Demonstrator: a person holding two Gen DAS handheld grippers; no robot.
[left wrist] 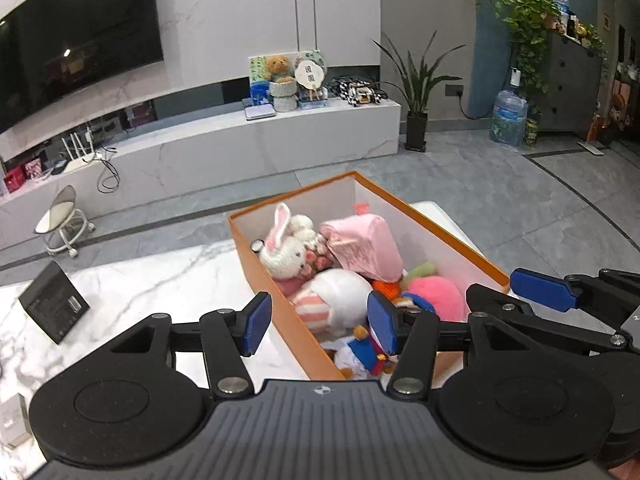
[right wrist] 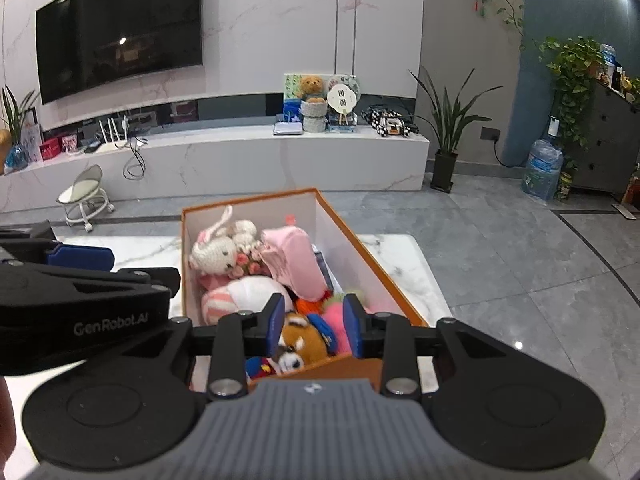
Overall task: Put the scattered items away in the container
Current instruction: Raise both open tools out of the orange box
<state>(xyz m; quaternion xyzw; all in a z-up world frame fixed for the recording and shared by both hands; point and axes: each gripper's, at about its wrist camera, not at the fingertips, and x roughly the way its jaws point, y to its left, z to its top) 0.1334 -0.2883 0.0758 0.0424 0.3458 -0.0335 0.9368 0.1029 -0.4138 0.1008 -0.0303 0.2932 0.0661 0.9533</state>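
Living room, marble-topped table (left wrist: 152, 280): orange box (left wrist: 276, 300) with white inner walls, lid off, packed with soft toys. At its far end, crocheted white rabbit (left wrist: 286, 254) with pink-lined ears, lying against a small bunch of knitted flowers. Beside it to the right, pale pink plush (left wrist: 366, 244), tilted over the pile. Nearer the cameras, white plush with pink stripes (left wrist: 334, 300), a round bright pink fluffy ball (left wrist: 434, 294) with something orange just behind, and at the near end a brown bear (right wrist: 302, 342) in a blue cap and blue outfit.

Above the near end, left gripper (left wrist: 320, 322), blue pads parted about halfway and empty, left pad outside the box's left wall, right pad over the toys (no pad pressing on anything). Close on its right, right gripper (right wrist: 314, 326), narrower gap, nothing clamped, the bear seen between the pads but lying below in the box. From the left wrist view, one blue pad and black linkage of the right gripper showing at the right edge; from the right wrist view, the left gripper's black body crossing the left edge.

Left on the table, apart from the box, small black device (left wrist: 54, 306). Behind, grey tiled floor (left wrist: 500, 200), low marble bench (left wrist: 256, 140) bearing a teddy bear (left wrist: 278, 68), wall-mounted television (left wrist: 76, 40), potted plant (left wrist: 418, 92), water jug (left wrist: 508, 114), small white wheeled stool (left wrist: 64, 222).
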